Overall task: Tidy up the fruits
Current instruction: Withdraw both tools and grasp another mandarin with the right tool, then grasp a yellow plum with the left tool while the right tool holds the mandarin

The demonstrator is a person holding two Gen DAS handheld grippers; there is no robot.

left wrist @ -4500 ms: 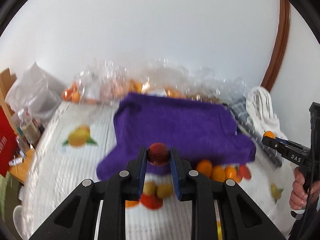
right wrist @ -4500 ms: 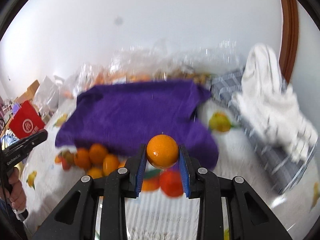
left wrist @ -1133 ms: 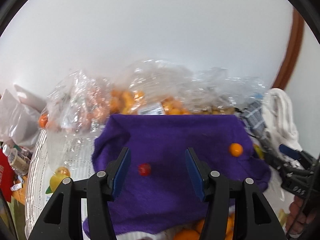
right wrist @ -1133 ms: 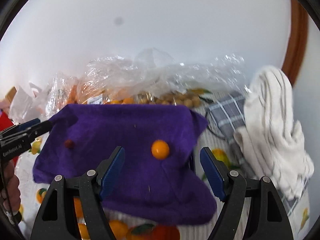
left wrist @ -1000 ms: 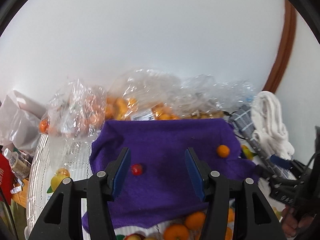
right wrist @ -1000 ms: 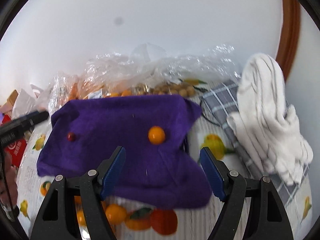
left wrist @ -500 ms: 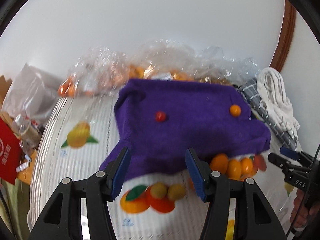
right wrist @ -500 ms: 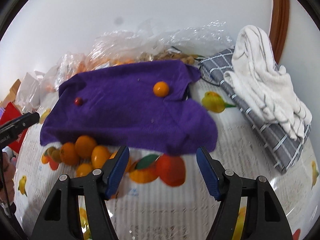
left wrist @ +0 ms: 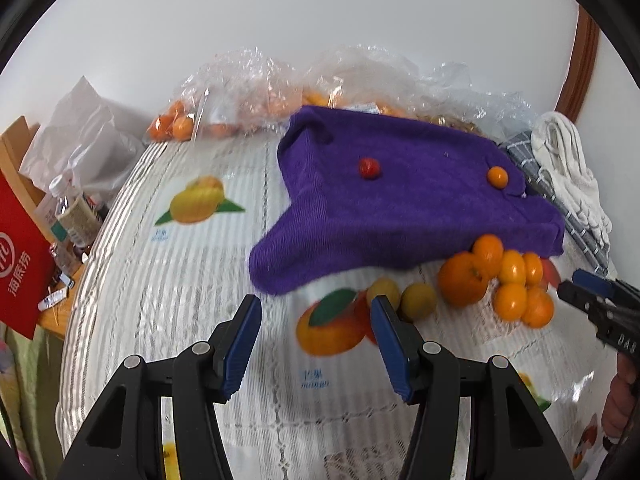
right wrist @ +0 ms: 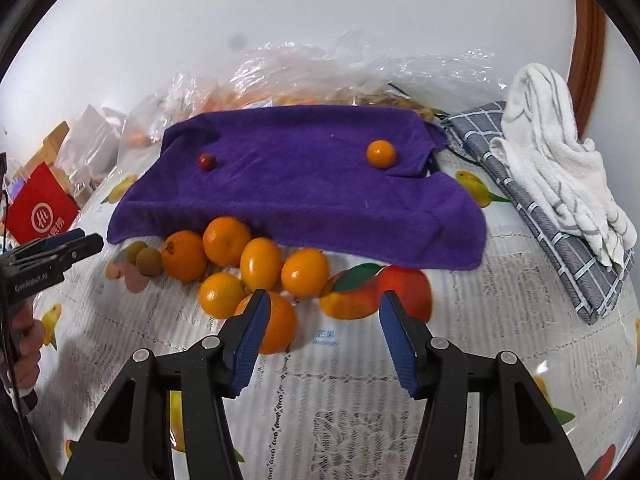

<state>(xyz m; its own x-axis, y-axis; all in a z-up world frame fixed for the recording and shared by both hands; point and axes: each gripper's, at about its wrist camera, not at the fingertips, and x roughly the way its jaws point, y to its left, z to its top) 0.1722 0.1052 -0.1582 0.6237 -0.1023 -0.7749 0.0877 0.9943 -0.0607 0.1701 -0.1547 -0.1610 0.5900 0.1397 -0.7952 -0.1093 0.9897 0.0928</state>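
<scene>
Both grippers are held empty over the tablecloth: the left gripper [left wrist: 316,334] partly open, the right gripper [right wrist: 322,330] closing. Oranges [right wrist: 260,264] are heaped at the purple towel's [right wrist: 304,196] near edge.

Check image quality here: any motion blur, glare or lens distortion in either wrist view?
Left wrist view: tablecloth prints and near fruit smeared by motion, purple towel sharper. Right wrist view: crisper, slight blur on the red fruit. Both: strong fisheye curvature, dark corners, glare on plastic bags.
</scene>
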